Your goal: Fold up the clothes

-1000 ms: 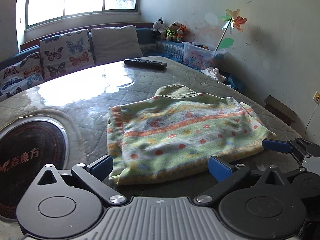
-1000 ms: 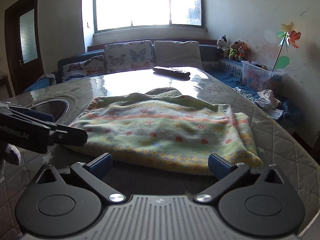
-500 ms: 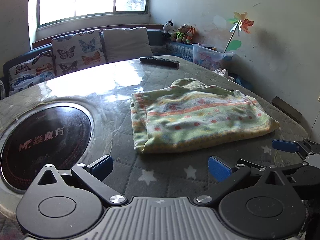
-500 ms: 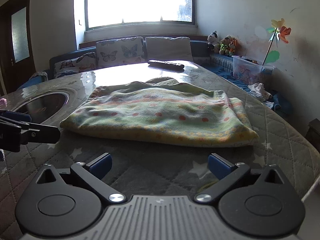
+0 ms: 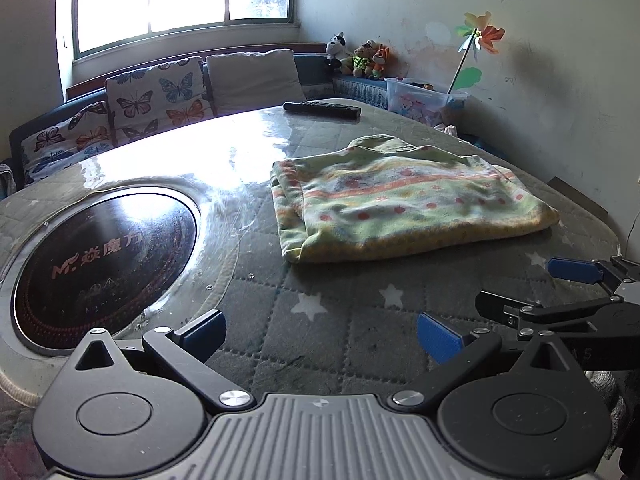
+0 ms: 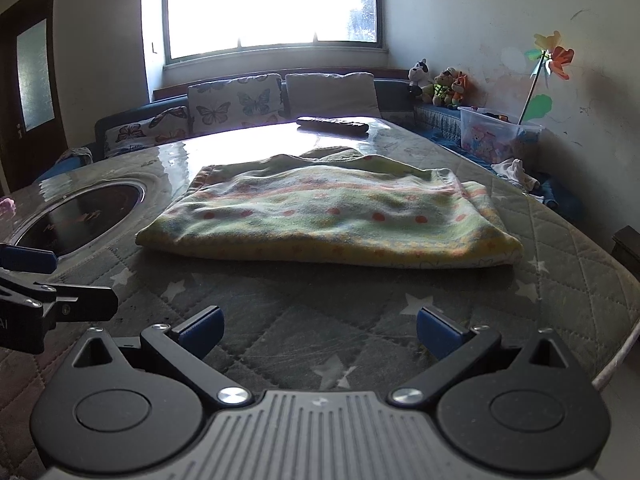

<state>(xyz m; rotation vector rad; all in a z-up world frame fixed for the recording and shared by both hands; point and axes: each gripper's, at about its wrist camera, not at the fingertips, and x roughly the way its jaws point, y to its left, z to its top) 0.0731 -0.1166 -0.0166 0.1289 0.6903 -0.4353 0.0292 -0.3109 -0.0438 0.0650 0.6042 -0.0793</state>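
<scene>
Though folded, garment (image 6: 328, 220) on table (image 6: 560, 248): soft, light, floppy; pinch near hem. Left gripper (image 5: 320, 334), right gripper (image 6: 318, 330): wide open, empty.

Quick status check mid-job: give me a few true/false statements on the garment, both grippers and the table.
1. The green patterned fleece garment lies folded on the grey quilted table cover. True.
2. The left gripper is clamped on the garment. False: it is open, short of it.
3. The right gripper is open and holds nothing. True.
4. The black remote control rests on the garment. False: it lies beyond it, apart.
</scene>
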